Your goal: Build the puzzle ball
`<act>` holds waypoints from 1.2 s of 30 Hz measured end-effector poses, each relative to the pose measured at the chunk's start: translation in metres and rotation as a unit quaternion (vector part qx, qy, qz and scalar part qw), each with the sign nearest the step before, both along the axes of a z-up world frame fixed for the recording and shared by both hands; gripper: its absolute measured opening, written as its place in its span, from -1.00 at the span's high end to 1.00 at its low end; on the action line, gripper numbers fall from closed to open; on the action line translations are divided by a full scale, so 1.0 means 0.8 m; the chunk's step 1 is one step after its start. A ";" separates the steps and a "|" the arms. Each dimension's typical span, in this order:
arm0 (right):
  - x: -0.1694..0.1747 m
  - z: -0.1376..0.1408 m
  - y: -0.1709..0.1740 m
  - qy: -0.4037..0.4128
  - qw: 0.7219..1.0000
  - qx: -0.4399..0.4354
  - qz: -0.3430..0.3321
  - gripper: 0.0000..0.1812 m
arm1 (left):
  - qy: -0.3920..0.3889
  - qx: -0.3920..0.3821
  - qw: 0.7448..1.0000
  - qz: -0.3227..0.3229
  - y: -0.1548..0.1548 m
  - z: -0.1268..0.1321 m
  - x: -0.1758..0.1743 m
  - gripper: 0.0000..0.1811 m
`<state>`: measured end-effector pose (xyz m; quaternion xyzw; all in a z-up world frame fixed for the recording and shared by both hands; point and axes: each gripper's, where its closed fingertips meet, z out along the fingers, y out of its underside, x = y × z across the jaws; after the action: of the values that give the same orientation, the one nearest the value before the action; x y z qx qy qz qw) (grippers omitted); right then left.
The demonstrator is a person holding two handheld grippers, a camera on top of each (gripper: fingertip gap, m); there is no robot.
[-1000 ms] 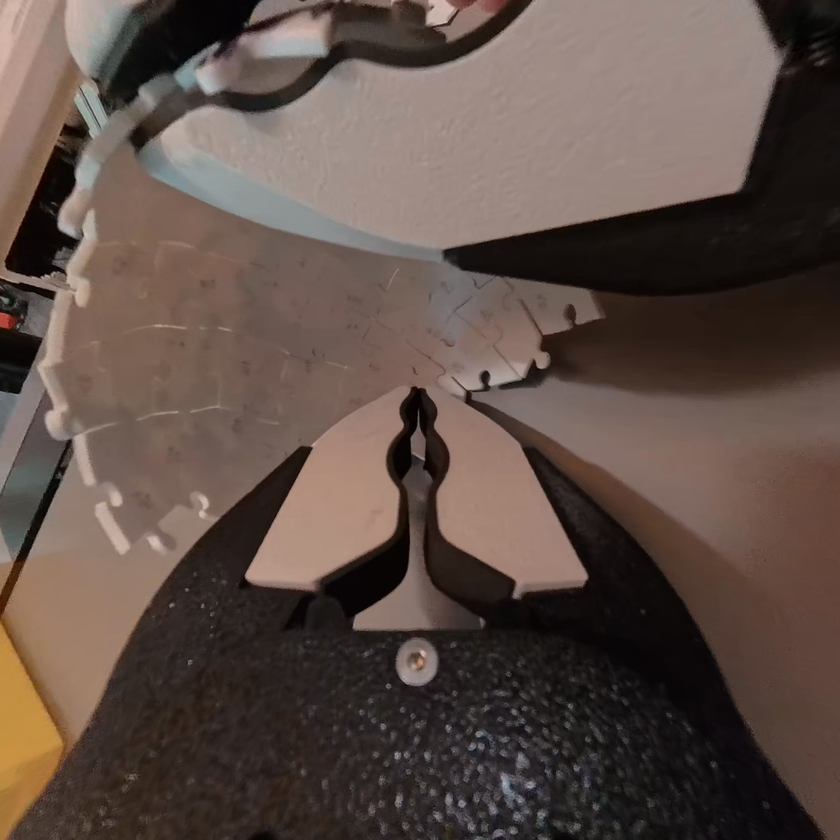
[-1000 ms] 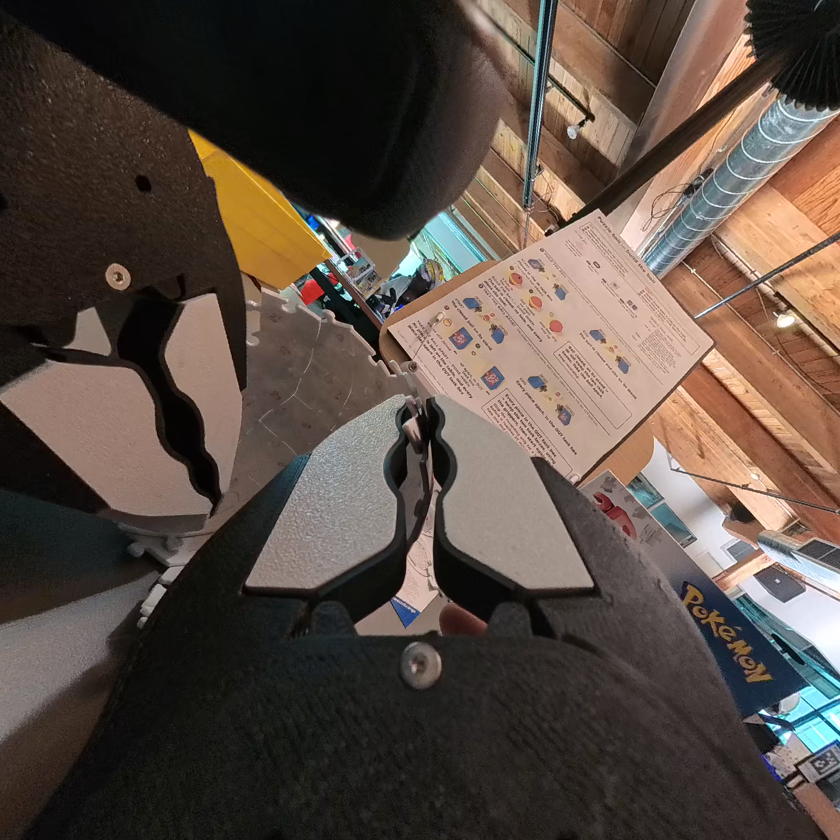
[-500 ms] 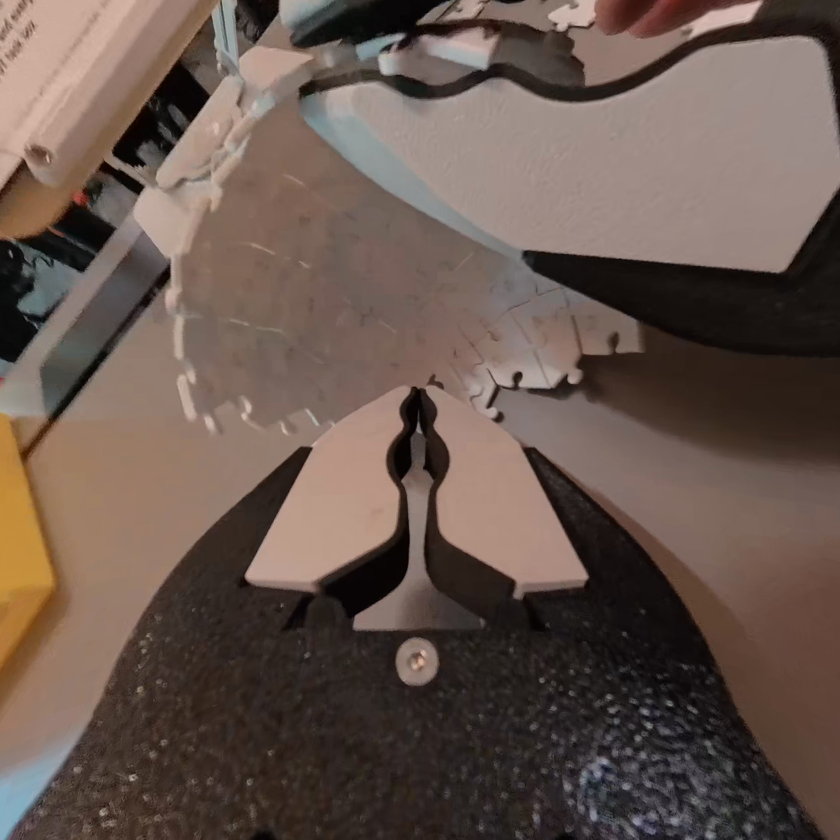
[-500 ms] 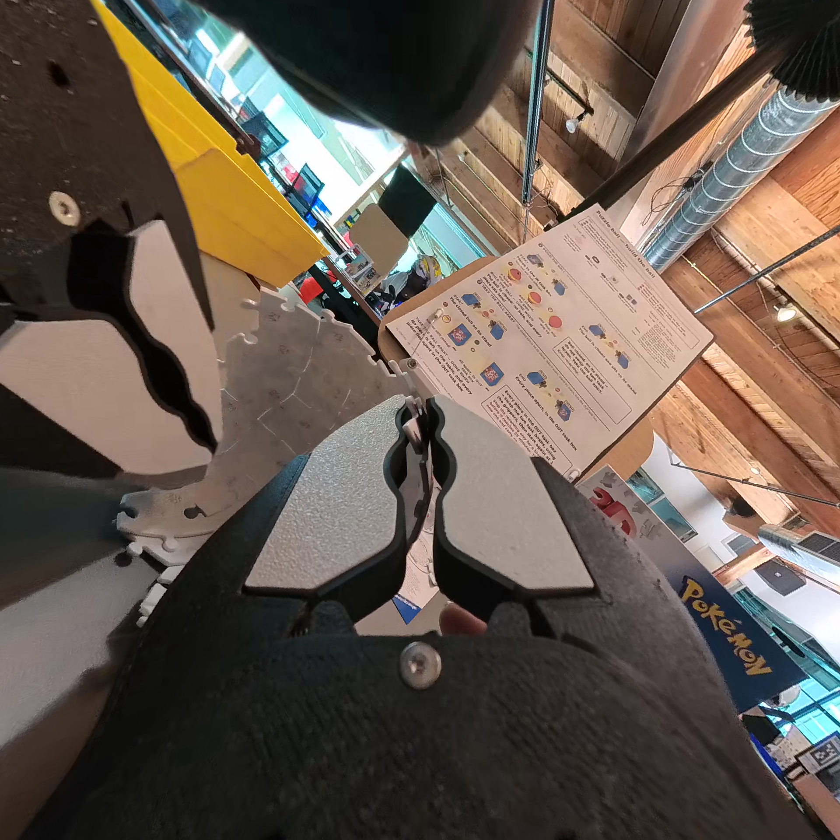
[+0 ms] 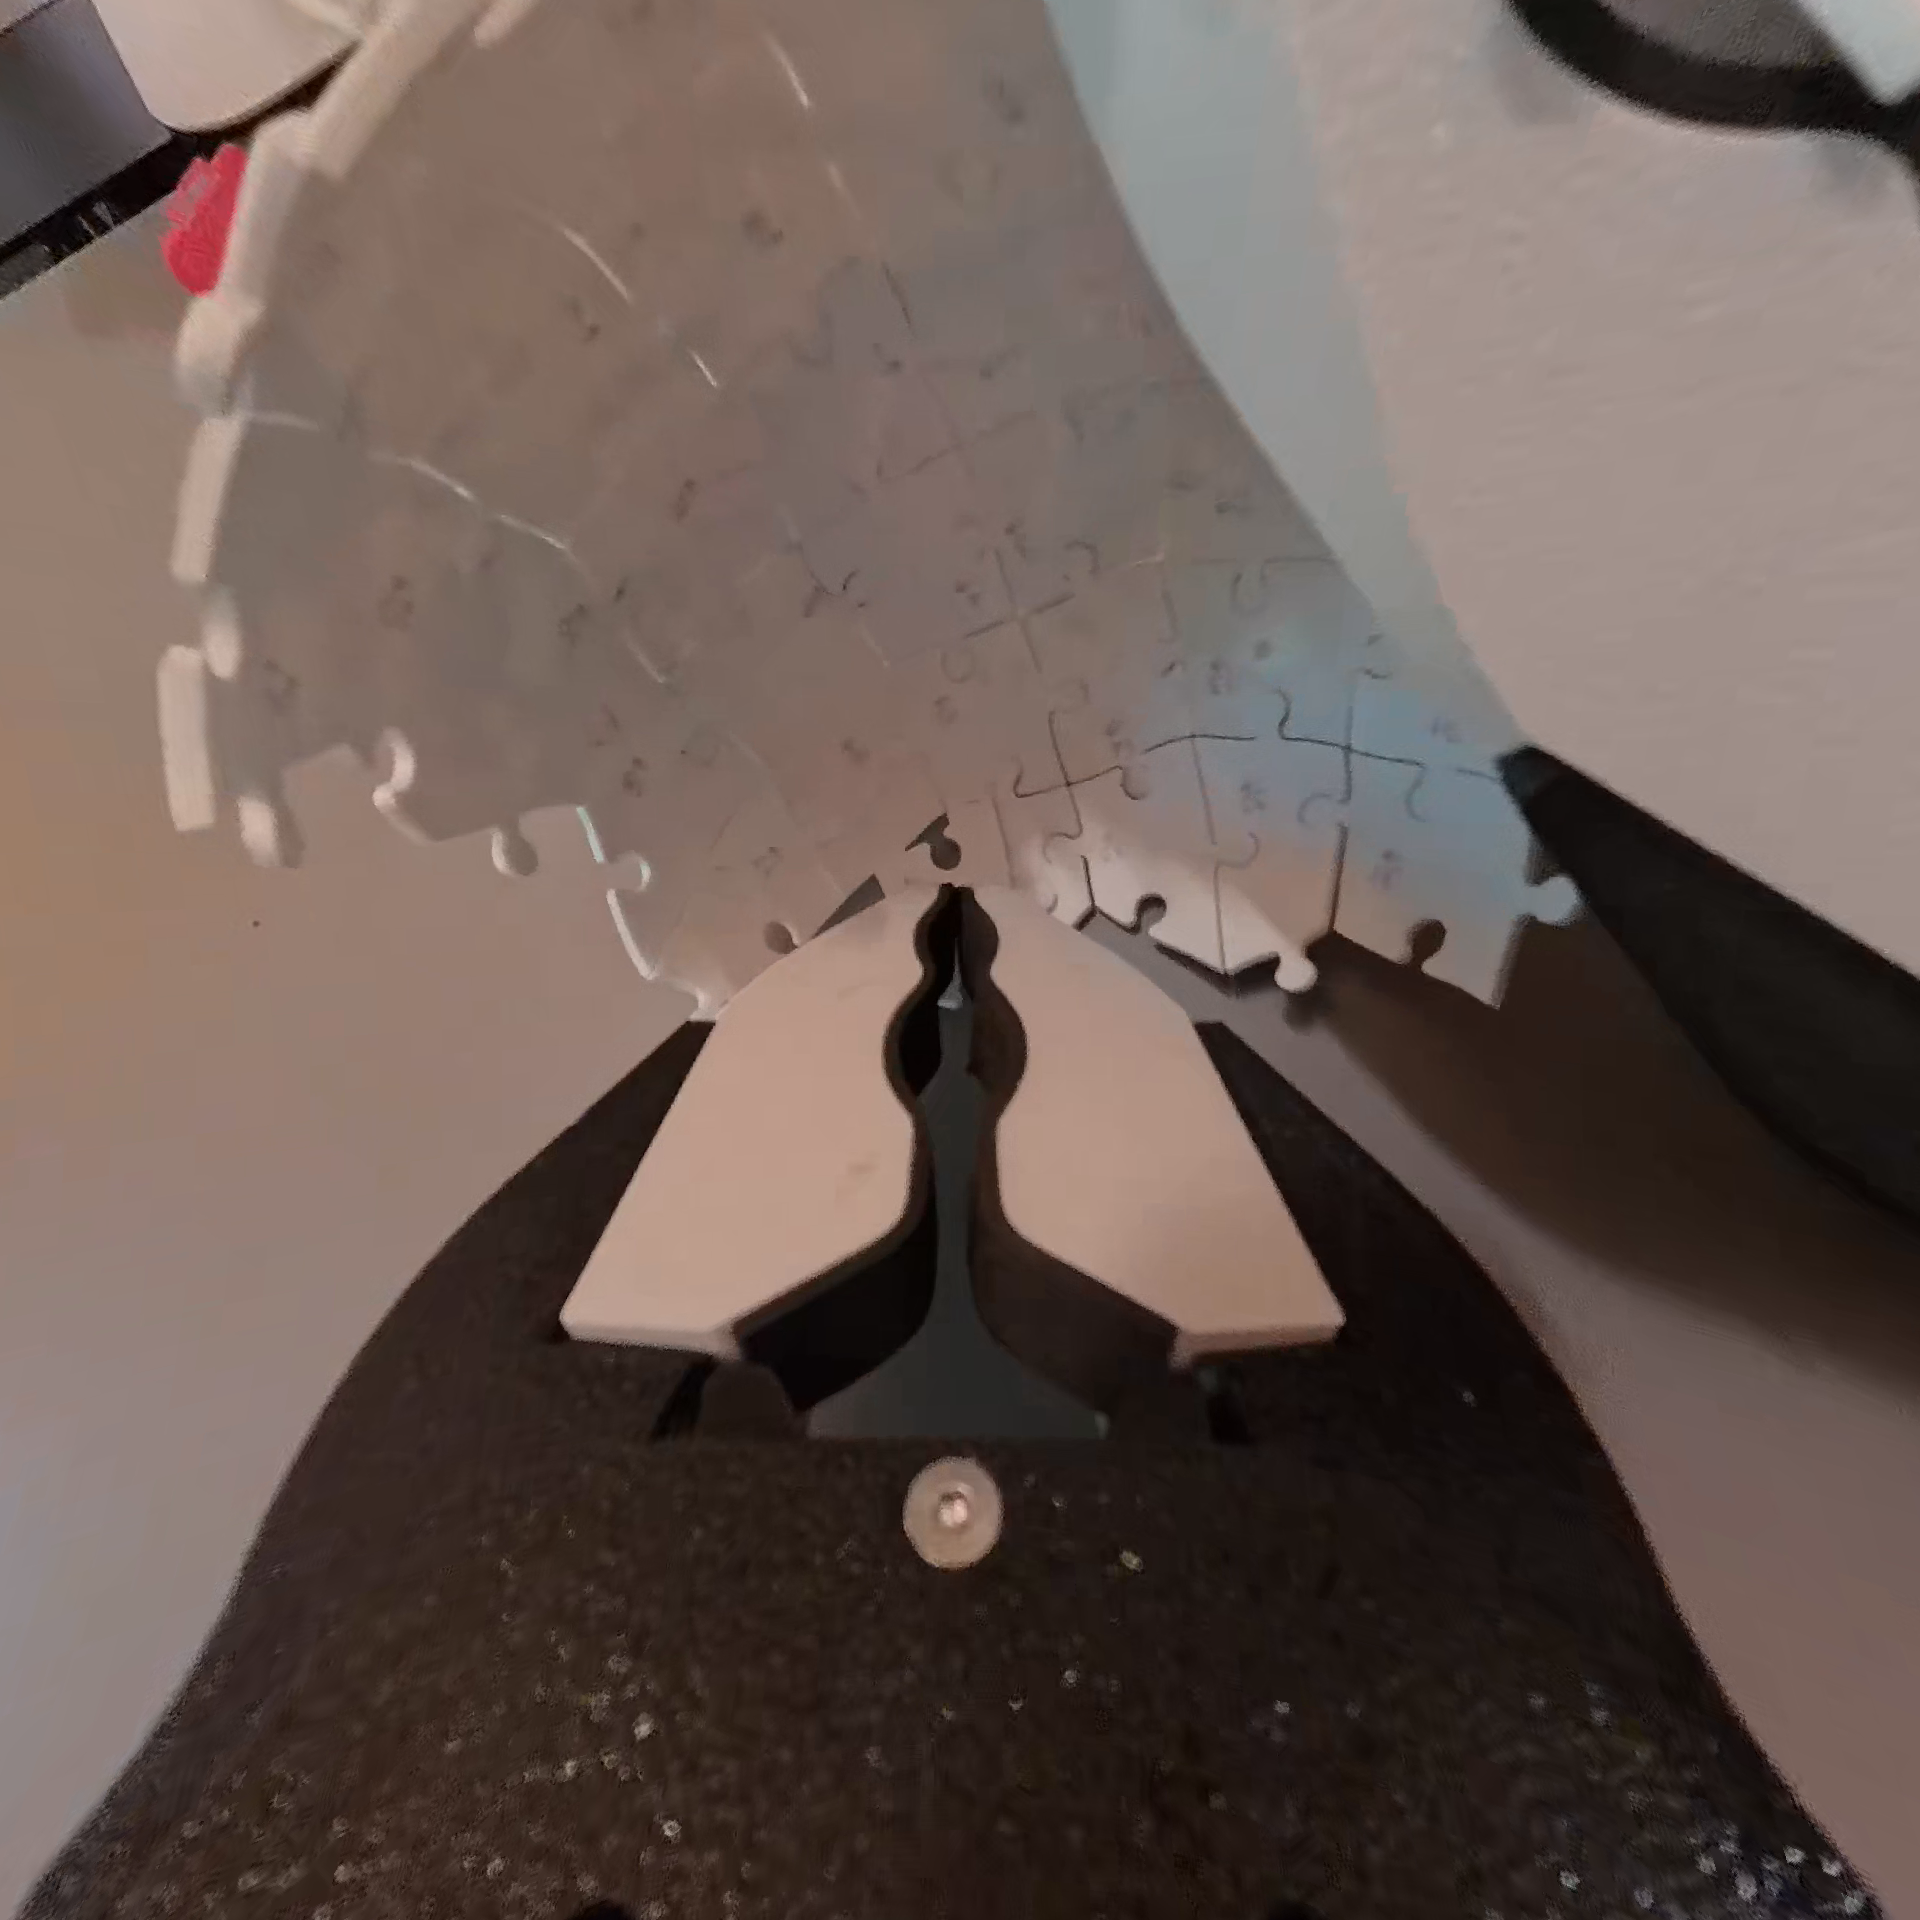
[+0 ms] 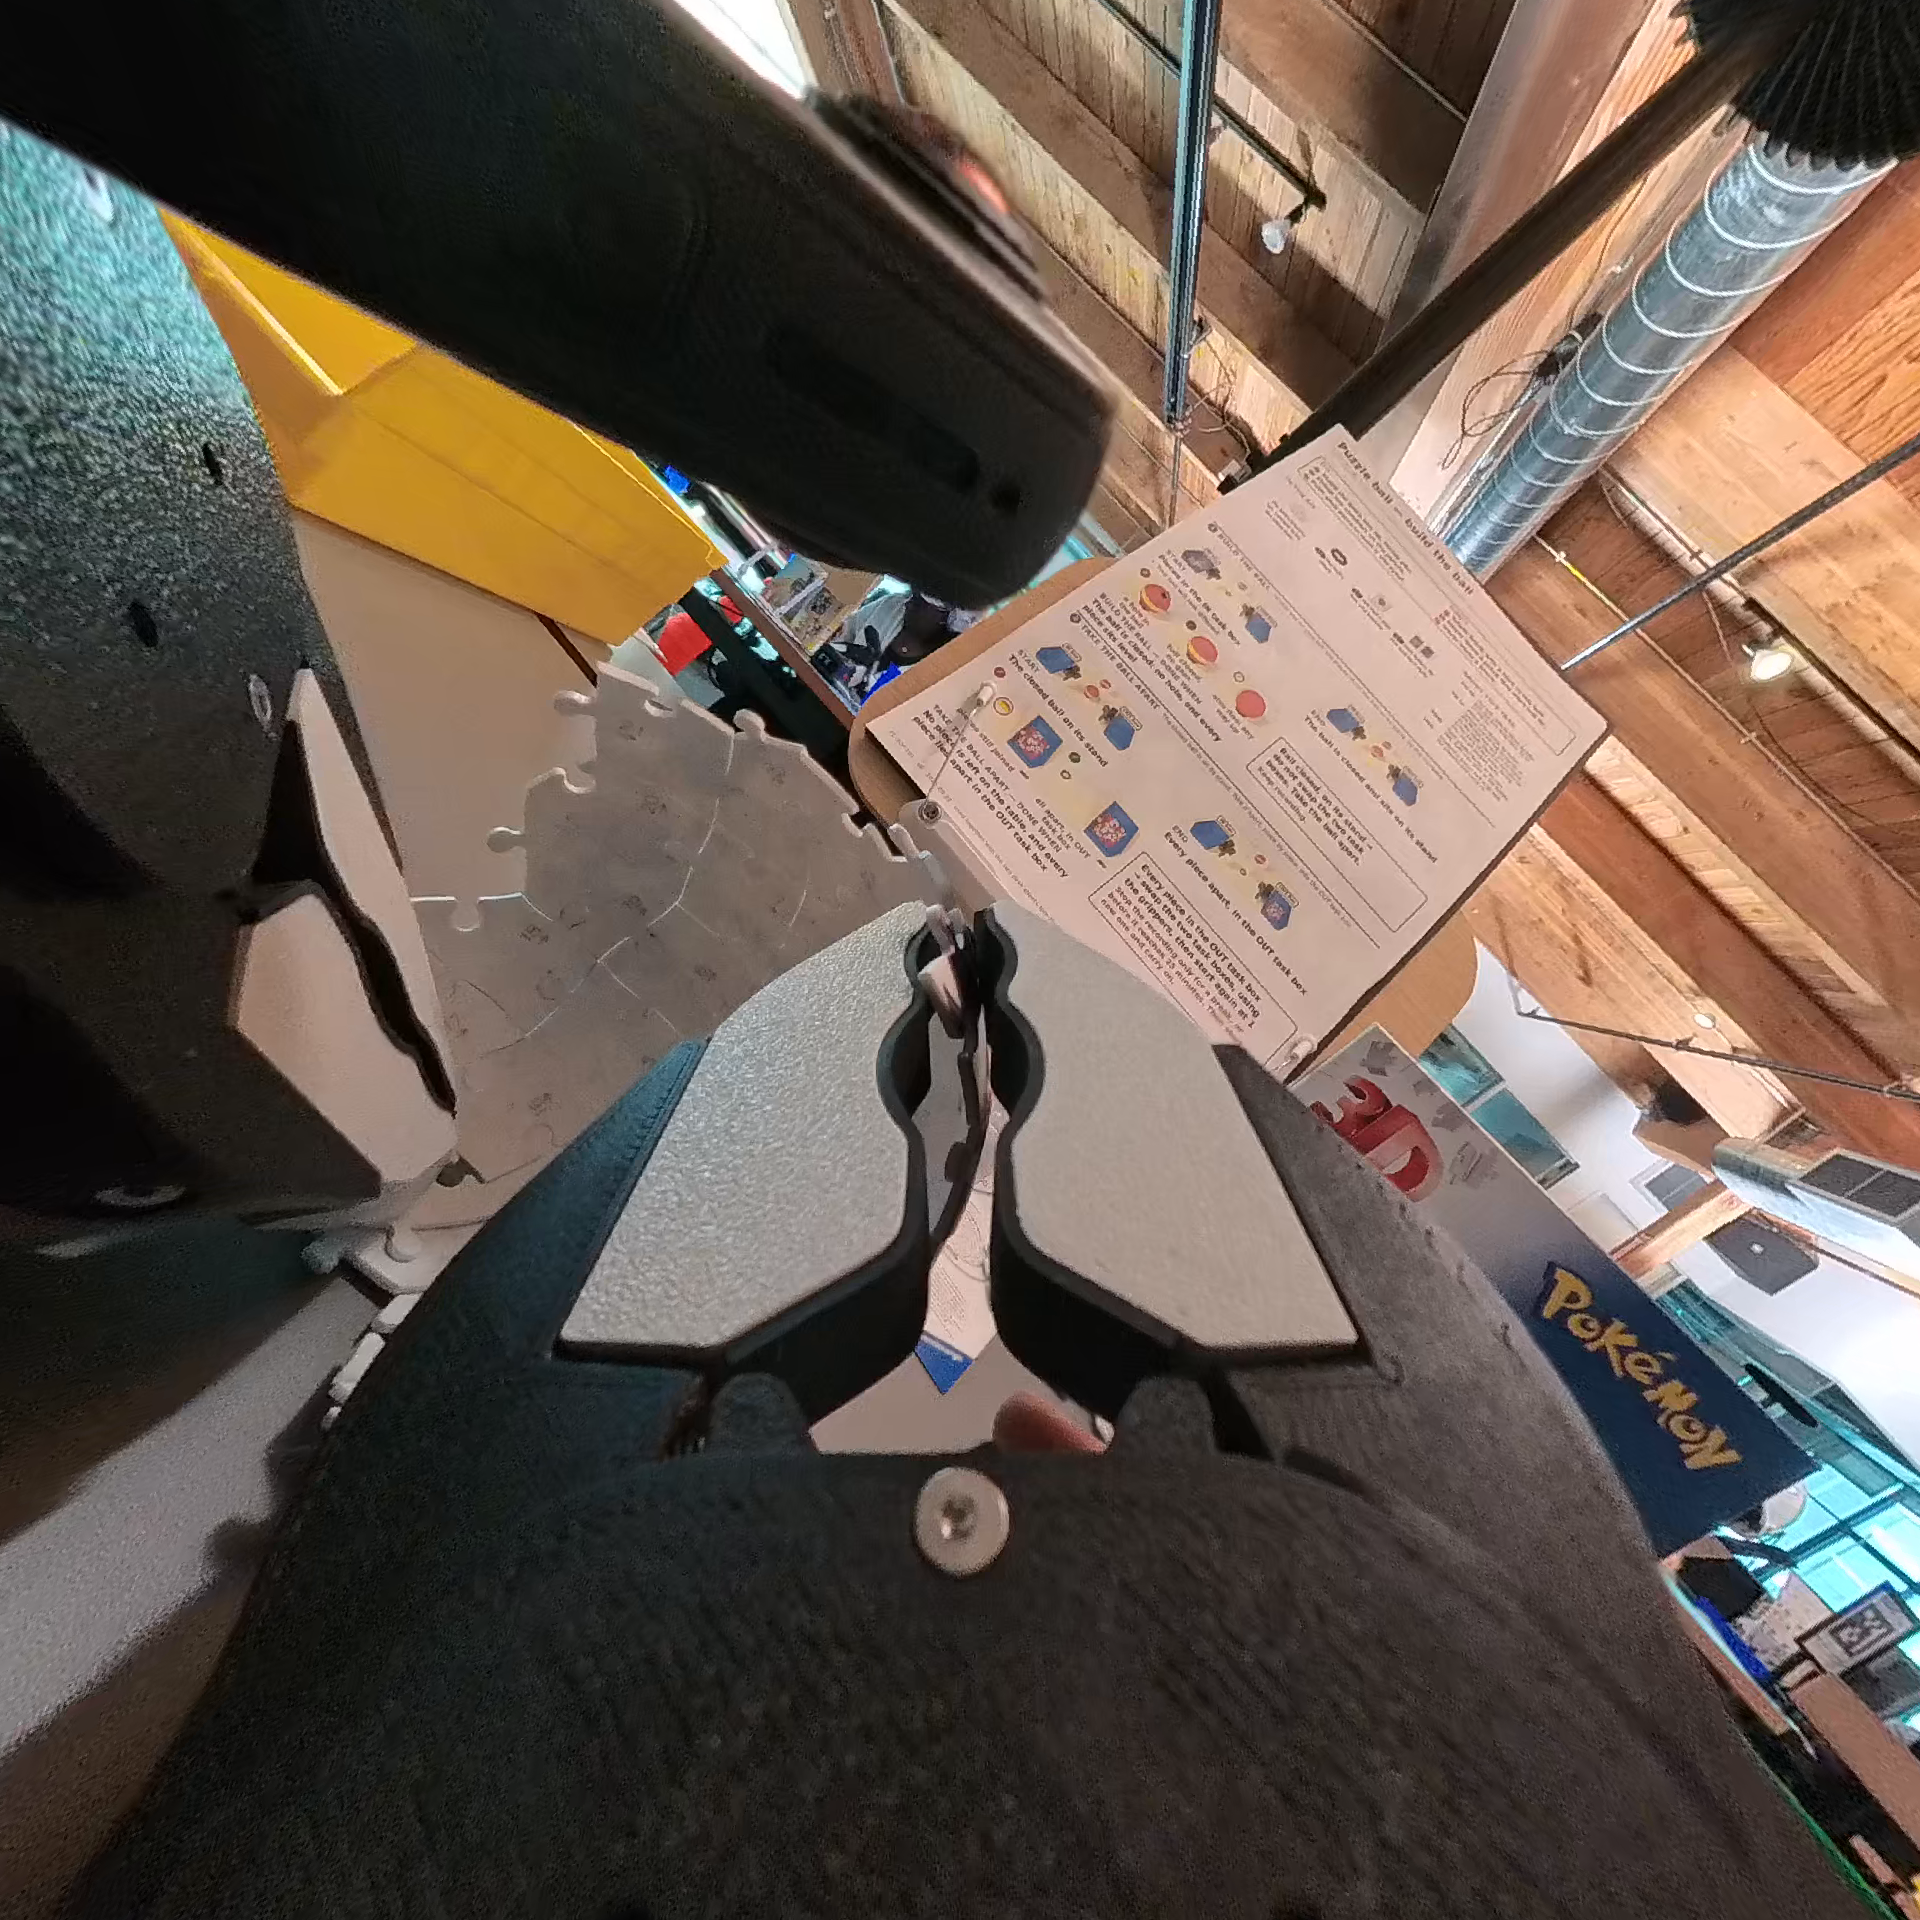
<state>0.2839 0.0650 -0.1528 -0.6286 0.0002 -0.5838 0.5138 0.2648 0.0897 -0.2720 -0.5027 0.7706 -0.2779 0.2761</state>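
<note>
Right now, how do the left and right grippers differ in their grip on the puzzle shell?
The left gripper pinches the puzzle shell at its jagged edge, where small pieces converge; the right gripper pinches a thin edge elsewhere on its rim. The left gripper points down at the table; the right gripper points up toward the instruction sheet and the wooden ceiling. Both are shut on the same grey shell.

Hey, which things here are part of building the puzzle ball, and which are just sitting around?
Part of the job:
- curved puzzle section
- left claw, shut on it
- right claw, shut on its edge
- instruction sheet

Lying about:
- yellow bin
- blue box
</note>
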 end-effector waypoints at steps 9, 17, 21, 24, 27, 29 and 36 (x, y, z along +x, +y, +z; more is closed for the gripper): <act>-0.001 0.000 0.000 0.004 1.000 0.008 0.000 0.93 | 0.013 -0.043 0.994 0.101 0.001 0.000 0.000 1.00; -0.001 0.000 -0.001 0.006 1.000 0.011 0.002 0.93 | 0.009 -0.120 0.986 0.118 -0.006 0.010 -0.001 0.87; -0.001 0.000 -0.001 0.007 1.000 0.011 0.003 0.93 | 0.033 -0.143 0.982 0.120 -0.015 0.003 -0.004 0.80; -0.002 0.000 -0.001 0.007 1.000 0.011 0.005 0.93 | 0.023 -0.120 0.984 0.128 -0.012 0.002 -0.001 0.80; -0.003 0.000 0.000 0.001 1.000 0.006 0.004 0.93 | 0.019 -0.086 0.988 0.129 -0.010 0.000 -0.001 0.84; -0.003 0.000 0.000 -0.002 1.000 0.002 0.002 0.94 | 0.013 -0.060 0.989 0.134 -0.005 0.000 -0.002 0.87; -0.006 0.001 0.004 -0.018 1.000 -0.009 -0.001 0.93 | 0.006 -0.062 0.982 0.176 0.007 0.001 -0.002 0.87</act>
<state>0.2788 0.0678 -0.1519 -0.6228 -0.0139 -0.5951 0.5077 0.2632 0.0953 -0.2714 -0.6485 0.6529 -0.2692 0.2843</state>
